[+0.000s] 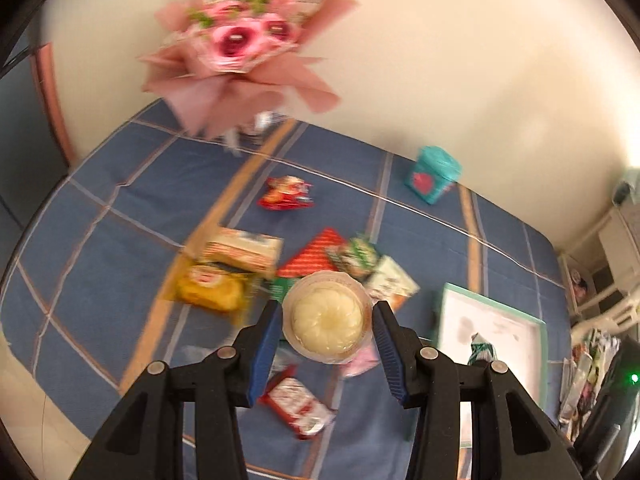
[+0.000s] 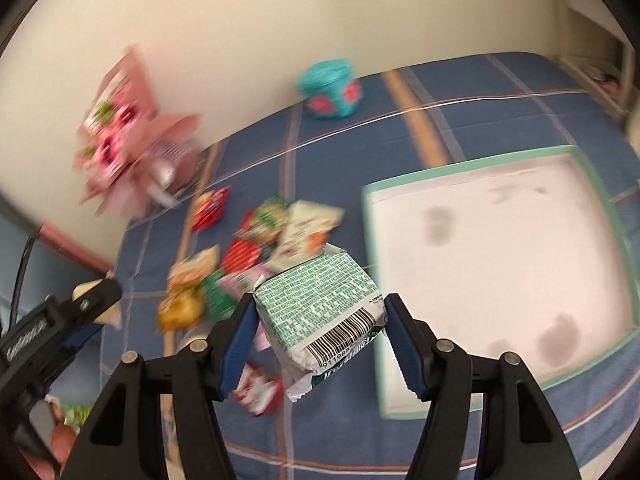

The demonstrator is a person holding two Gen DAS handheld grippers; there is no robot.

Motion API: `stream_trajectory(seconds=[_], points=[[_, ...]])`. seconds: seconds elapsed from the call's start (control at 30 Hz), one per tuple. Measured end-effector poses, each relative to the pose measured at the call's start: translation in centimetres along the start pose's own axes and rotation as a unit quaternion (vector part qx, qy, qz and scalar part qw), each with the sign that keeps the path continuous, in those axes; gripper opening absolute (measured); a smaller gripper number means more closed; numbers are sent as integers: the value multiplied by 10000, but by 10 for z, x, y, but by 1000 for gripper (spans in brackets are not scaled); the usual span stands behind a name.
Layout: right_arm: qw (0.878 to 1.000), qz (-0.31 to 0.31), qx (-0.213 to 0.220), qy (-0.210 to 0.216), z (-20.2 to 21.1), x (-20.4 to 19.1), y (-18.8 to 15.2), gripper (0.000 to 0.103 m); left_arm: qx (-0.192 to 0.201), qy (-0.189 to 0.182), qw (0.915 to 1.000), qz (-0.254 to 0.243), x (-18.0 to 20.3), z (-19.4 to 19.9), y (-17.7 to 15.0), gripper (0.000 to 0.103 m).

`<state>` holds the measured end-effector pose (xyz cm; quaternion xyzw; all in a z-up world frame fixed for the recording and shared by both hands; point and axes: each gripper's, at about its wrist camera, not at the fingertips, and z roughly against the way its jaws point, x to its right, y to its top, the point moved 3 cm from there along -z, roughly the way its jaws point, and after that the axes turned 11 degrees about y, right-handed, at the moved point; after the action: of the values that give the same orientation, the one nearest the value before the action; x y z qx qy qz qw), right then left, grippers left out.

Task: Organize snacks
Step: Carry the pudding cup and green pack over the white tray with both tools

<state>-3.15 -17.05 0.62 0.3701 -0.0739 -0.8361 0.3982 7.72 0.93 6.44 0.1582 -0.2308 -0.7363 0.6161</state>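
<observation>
While the white tray is sitting bare, both grippers are carrying first items. The right gripper is clamping a green-printed snack pack, tray at its 2 o'clock. The left gripper is pinching a clear jelly cup, nosing steeply down. The snack pile is lying at 12 o'clock beyond it, unsorted, on the blue bedspread.
</observation>
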Motion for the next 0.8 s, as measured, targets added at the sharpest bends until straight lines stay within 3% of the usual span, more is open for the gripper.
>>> stream_trajectory(seconds=[0.3, 0.6, 0.8], points=[[9918, -770, 314, -975, 21, 83, 19, 65, -66, -307, 9984, -476, 81, -10, -22, 49], [9823, -761, 441, -1653, 23, 127, 34, 65, -65, -479, 9952, -853, 145, -36, -38, 49], [9742, -793, 542, -2041, 15, 150, 39, 65, 32, -392, 9924, -1166, 177, -58, -41, 49]])
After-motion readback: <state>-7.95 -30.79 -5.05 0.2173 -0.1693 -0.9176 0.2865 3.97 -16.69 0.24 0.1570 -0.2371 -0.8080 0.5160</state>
